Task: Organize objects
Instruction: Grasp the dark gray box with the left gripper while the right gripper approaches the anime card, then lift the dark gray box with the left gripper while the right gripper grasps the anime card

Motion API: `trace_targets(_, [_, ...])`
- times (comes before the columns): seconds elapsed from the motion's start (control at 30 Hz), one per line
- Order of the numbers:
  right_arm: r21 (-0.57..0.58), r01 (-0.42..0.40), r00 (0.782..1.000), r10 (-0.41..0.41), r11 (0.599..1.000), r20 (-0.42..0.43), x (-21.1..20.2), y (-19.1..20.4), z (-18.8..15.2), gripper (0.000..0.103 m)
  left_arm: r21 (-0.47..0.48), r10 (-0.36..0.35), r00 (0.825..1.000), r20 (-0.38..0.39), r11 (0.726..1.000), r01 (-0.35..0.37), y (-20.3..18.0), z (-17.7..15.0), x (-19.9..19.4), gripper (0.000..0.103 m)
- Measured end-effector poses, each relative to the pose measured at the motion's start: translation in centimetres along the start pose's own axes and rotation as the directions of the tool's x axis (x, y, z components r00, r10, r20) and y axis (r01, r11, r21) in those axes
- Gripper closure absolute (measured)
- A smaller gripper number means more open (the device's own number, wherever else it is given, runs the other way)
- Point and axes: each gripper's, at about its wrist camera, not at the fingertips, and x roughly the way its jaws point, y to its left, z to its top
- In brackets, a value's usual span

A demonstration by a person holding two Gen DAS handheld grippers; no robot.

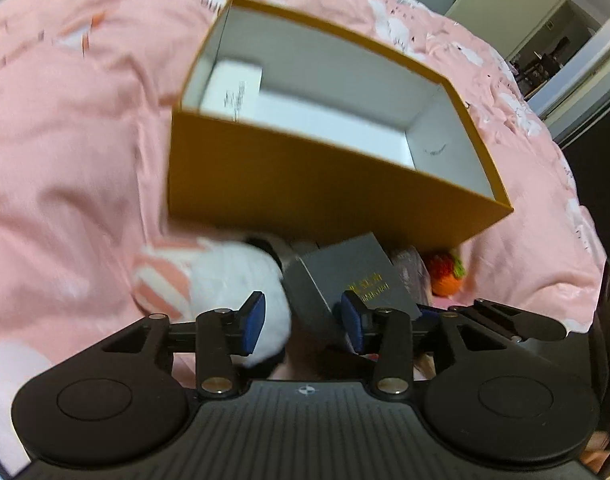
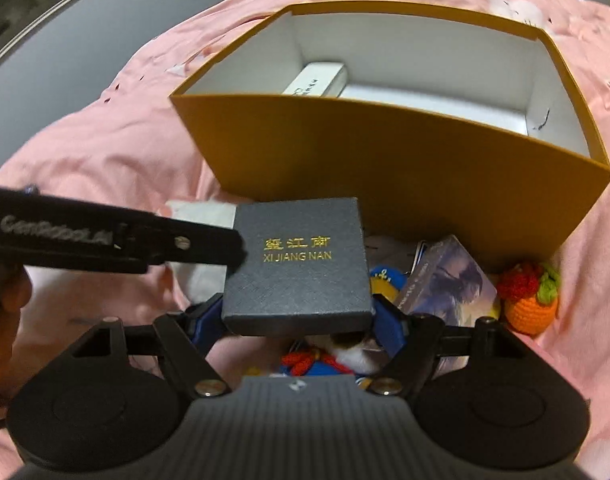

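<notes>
Before orange box [image 2: 385, 152]: right gripper [image 2: 299, 316] clamps grey case [image 2: 301, 256]; left gripper [image 1: 303, 320] half-open, empty.

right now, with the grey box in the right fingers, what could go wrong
1. The right gripper pinches the grey box only at its near edge; it could tip or slip on the way up.
2. The orange box has a tall front wall; the grey box may clip it.
3. The left gripper, open, sits close beside the grey box and could knock it.
</notes>
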Motion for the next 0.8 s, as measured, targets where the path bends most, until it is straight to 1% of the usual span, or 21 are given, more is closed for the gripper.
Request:
trace_targets(0.1, [0.014,-0.005,1.000,0.005,1.000,0.004,-0.1,-0.3,-0.3,0.026,-0.062,-0.064,0.998,-0.022,0.996,0.063,0.7,-0.4,0.7,0.044])
trace_targets(0.17, [0.030,-0.019,1.000,0.019,0.999,0.005,-0.2,-0.7,-0.4,0.026,-0.108,-0.107,0.994,-0.032,0.989,0.103,1.1,-0.4,1.3,0.041])
trace_targets(0.23, [0.037,-0.028,1.000,0.027,0.999,0.006,-0.4,-0.8,-0.6,0.026,-0.158,-0.156,0.986,-0.051,0.977,0.147,1.6,-0.5,2.2,0.035])
trace_targets(0.33, [0.048,-0.034,0.999,0.033,0.998,0.009,-0.4,-1.0,-0.8,0.026,-0.215,-0.224,0.972,-0.071,0.955,0.205,1.9,-0.6,3.7,0.030])
trace_targets(0.37, [0.053,-0.037,0.999,0.037,0.998,0.010,-0.4,-1.1,-0.8,0.026,-0.234,-0.242,0.968,-0.072,0.947,0.220,2.1,-0.7,4.0,0.031])
trace_targets(0.4, [0.058,-0.040,0.999,0.040,0.997,0.011,-0.5,-1.1,-0.8,0.026,-0.247,-0.260,0.963,-0.066,0.939,0.237,2.2,-0.8,4.1,0.038])
trace_targets(0.43, [0.063,-0.042,0.999,0.042,0.997,0.012,-0.5,-1.2,-0.7,0.026,-0.245,-0.273,0.960,-0.057,0.936,0.252,2.1,-0.8,4.0,0.043])
trace_targets(0.6, [0.082,-0.053,0.999,0.052,0.995,0.015,-0.8,-1.3,-0.4,0.027,-0.206,-0.275,0.961,-0.032,0.943,0.263,1.5,-0.7,3.0,0.048])
trace_targets(0.63, [0.083,-0.053,0.999,0.052,0.995,0.015,-1.0,-1.3,-0.3,0.027,-0.203,-0.283,0.959,-0.029,0.941,0.272,1.5,-0.7,2.8,0.052])
trace_targets(0.7, [0.080,-0.050,0.999,0.048,0.996,0.026,-1.7,-1.3,-0.3,0.027,-0.188,-0.272,0.962,-0.018,0.946,0.264,1.3,-0.6,2.4,0.054])
trace_targets(0.8, [0.078,-0.051,0.998,0.048,0.996,0.046,-3.0,-1.5,-0.4,0.027,-0.173,-0.275,0.961,-0.011,0.947,0.270,1.1,-0.4,2.2,0.058])
